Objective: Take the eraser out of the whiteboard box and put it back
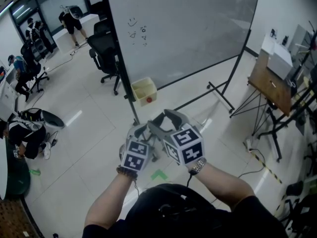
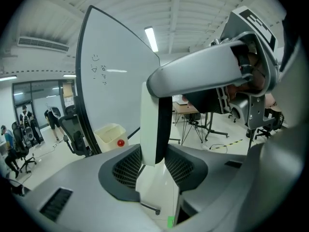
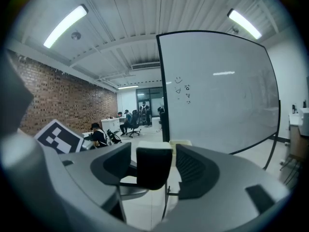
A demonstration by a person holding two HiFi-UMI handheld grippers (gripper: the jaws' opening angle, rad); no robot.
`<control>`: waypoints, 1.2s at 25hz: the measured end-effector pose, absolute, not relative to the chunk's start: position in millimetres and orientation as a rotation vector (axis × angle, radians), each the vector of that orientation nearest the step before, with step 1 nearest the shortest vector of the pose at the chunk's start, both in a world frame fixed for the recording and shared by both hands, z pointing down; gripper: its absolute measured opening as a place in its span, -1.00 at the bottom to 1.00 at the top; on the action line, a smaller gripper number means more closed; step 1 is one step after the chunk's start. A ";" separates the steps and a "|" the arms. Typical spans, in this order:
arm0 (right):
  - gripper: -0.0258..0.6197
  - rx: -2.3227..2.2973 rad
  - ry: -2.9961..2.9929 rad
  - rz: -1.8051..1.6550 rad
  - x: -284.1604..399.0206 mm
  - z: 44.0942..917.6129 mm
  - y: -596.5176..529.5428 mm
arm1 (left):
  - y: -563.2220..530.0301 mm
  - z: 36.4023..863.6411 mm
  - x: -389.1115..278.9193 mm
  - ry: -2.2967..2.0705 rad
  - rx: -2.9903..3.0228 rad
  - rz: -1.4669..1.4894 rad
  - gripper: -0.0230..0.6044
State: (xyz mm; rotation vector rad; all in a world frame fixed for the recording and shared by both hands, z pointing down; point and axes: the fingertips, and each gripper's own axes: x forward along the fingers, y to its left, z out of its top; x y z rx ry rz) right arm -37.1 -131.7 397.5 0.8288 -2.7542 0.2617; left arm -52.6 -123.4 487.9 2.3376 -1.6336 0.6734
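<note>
White-backed black eraser [image 2: 155,124] stands upright between both grippers, well away from the cream box [image 1: 144,90] below the whiteboard [image 1: 188,29]. The left gripper [image 2: 154,166] seems clamped on it; the right gripper [image 3: 154,174] has its jaws apart, clear of the eraser's sides.

Whiteboard marks [image 1: 139,32] and contents of the box [image 1: 143,85], too small for detail

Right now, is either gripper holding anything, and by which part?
The left gripper holds the eraser by its lower end, jaws pressed on both sides. The other end sits between the right gripper's jaws, which stand clear of it.
</note>
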 end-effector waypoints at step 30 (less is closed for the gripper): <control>-0.56 0.847 -2.795 0.314 0.7 403.7 -163.9 | -156.7 481.4 -74.6 -1.836 2.134 0.652 -0.45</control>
